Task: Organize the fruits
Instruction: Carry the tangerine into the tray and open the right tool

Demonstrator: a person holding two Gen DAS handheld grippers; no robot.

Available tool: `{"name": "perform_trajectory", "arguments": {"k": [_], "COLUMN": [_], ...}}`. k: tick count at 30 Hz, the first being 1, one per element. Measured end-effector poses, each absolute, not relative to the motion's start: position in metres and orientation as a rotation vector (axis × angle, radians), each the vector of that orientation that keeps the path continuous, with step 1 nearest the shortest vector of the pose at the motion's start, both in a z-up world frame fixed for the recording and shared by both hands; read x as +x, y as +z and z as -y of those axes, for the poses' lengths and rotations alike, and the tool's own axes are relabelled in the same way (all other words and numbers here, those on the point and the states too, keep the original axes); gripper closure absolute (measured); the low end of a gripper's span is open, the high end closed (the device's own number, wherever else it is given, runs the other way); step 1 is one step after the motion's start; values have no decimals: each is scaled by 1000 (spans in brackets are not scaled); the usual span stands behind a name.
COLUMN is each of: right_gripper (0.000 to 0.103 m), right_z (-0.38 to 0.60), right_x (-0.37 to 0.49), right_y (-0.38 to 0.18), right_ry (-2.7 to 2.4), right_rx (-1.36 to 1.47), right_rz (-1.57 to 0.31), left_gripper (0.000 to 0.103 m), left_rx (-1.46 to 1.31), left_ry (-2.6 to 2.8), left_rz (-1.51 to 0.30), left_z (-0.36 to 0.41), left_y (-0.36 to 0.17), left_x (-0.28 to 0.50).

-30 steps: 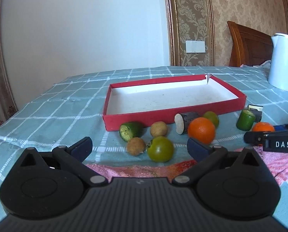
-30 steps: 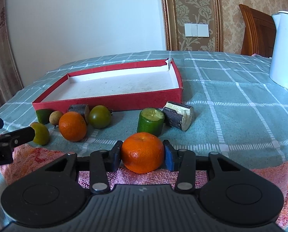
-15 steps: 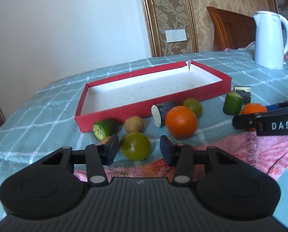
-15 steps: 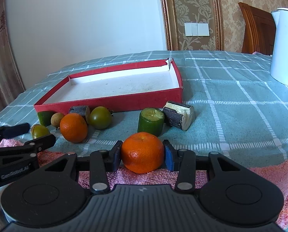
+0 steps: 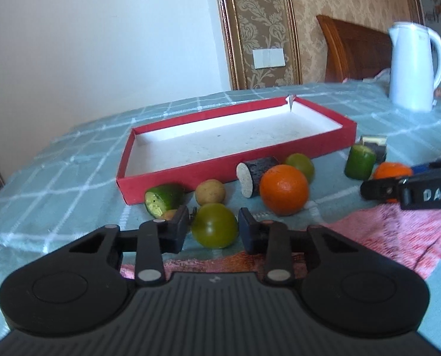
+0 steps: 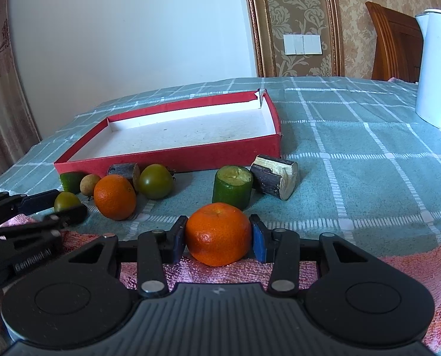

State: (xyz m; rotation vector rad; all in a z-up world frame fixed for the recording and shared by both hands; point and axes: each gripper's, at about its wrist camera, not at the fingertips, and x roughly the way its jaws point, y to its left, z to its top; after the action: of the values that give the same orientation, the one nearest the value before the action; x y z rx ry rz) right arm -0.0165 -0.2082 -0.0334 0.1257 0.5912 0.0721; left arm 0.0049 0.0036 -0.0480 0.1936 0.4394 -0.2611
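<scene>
Checked teal cloth is seen over the bench (image 6: pixel 368 136), w/ a pink towel (image 6: pixel 413 270) spread at the near edge.

Nearest, the right gripper (image 6: pixel 218 238) is seen w/ its fingers (image 6: pixel 258 238) pinching a small orange (image 6: pixel 218 234) at its widest part, one pad per side, just over the towel. The left gripper (image 5: pixel 213 230) is closing its fingers (image 5: pixel 180 228) round a green tomato (image 5: pixel 214 229); the right pad looks to be touching the skin, a thin gap is seen at the left pad, so the grip is judged not yet firm.

Just beyond, loose pieces are laid in a row on the cloth: a bigger orange (image 5: pixel 284 189), a second green tomato (image 5: pixel 300 164), a small brown fruit (image 5: pixel 210 191), 2 cucumber pieces (image 5: pixel 359 161), 2 dark stubs w/ pale cut ends (image 5: pixel 257 172).

Behind them a red tray (image 5: pixel 173 175) is seen, nothing in it yet. Farthest, a white kettle (image 5: pixel 413 65) and a wooden chair back are seen by the patterned wall.

Handling, as judged: both fruits light, round, prone to roll. The orange peel is likely grippy w/ some give. The tomato is likely smooth, slippery, easily bruised, so it is best taken across the middle w/ gentle pressure and kept level till set down in the tray.
</scene>
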Motion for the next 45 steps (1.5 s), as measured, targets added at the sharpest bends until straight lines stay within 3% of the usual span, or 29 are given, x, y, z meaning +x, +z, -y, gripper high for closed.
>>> {"name": "perform_trajectory", "arguments": {"k": [15, 22, 36, 45], "right_gripper": [60, 60, 60, 60], "right_z": [203, 192, 181, 170], "right_x": [-16, 23, 150, 177], "right_y": [-4, 9, -10, -23], "right_ry": [96, 72, 31, 10], "right_rx": [74, 27, 45, -9], "right_rz": [-522, -495, -681, -733], "left_gripper": [70, 71, 71, 71], "left_rx": [-21, -219, -192, -193], "left_ry": [-241, -73, -60, -66], "left_rz": [-270, -317, -421, -426], "left_z": [-54, -107, -110, -109], "left_y": [-22, -28, -44, -43], "left_x": [-10, 16, 31, 31]}}
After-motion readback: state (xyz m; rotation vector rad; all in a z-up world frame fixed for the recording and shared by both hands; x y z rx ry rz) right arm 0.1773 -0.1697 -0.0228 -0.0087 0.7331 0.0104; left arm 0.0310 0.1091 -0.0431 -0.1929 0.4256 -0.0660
